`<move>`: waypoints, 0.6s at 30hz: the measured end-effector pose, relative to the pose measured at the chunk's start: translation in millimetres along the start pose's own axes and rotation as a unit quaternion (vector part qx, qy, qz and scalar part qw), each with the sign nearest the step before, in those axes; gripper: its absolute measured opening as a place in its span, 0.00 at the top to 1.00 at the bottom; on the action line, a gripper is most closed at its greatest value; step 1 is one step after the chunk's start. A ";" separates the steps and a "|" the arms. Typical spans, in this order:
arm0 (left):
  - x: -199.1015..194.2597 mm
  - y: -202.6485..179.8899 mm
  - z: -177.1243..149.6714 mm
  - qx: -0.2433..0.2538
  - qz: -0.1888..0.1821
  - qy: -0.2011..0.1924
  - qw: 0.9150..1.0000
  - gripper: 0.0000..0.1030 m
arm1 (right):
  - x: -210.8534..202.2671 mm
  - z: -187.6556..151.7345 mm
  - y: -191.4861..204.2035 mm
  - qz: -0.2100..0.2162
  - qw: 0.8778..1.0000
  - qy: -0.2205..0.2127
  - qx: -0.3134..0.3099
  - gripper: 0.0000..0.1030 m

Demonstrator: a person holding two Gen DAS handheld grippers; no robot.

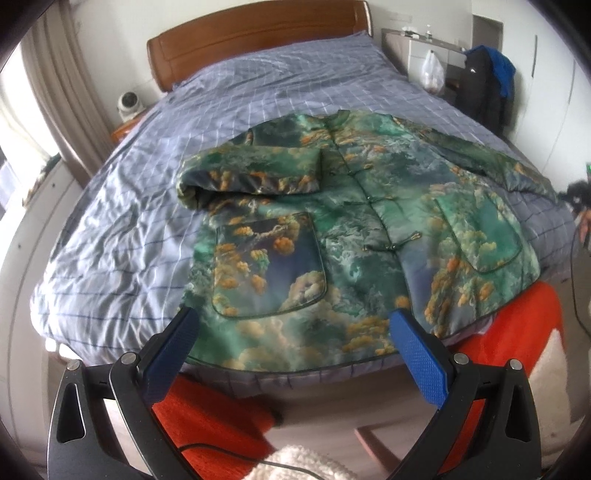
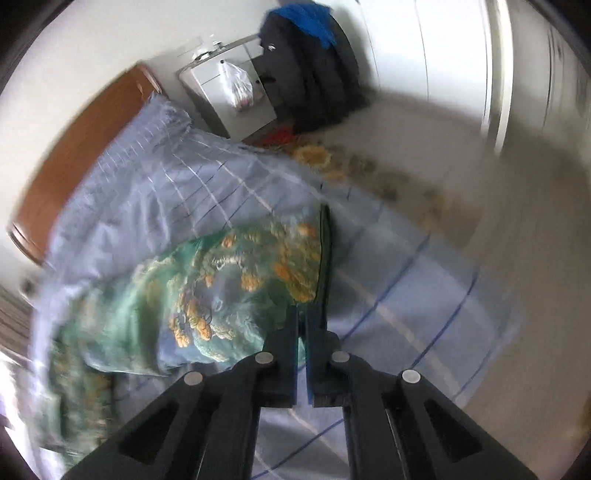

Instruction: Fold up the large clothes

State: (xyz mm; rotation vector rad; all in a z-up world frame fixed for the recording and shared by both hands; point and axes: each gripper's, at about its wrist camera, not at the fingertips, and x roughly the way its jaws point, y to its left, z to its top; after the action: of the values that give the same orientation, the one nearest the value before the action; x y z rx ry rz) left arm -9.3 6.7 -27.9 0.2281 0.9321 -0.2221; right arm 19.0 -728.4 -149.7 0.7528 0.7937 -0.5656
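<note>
A green padded jacket (image 1: 332,221) with orange and cloud print lies front up on the bed (image 1: 147,206). Its left sleeve (image 1: 251,173) is folded across the chest. Its right sleeve (image 1: 509,166) stretches out to the right. My left gripper (image 1: 293,321) is open and empty, hovering above the jacket's hem at the bed's near edge. My right gripper (image 2: 303,314) is shut on the cuff of the right sleeve (image 2: 236,273), lifting it a little off the blue checked cover. The right wrist view is blurred.
A wooden headboard (image 1: 258,33) stands at the far end. A white nightstand (image 2: 229,99) with a plastic bag and dark hanging clothes (image 2: 310,66) are at the bed's right side. A red blanket (image 1: 517,332) hangs below the foot. Curtains (image 1: 62,92) are on the left.
</note>
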 end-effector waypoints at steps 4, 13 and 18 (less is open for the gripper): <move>1.8 5.7 1.1 -0.016 -0.015 0.006 1.000 0.00 | -8.6 -10.0 -31.9 0.078 0.993 -0.005 0.094 0.43; 12.6 1.1 1.5 -0.022 -0.037 0.026 0.999 0.00 | 13.3 -30.9 -37.0 0.208 0.954 0.052 0.209 0.34; 10.6 -3.4 -2.9 -0.010 -0.053 0.035 0.998 0.00 | 23.6 -22.2 -31.6 0.130 0.972 0.019 0.196 0.94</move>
State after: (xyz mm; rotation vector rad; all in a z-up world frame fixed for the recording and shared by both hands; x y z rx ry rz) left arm -6.3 3.3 -38.5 0.1697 1.0160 -0.3040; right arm 1.4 -734.6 -190.9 1.2160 0.6089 -0.4763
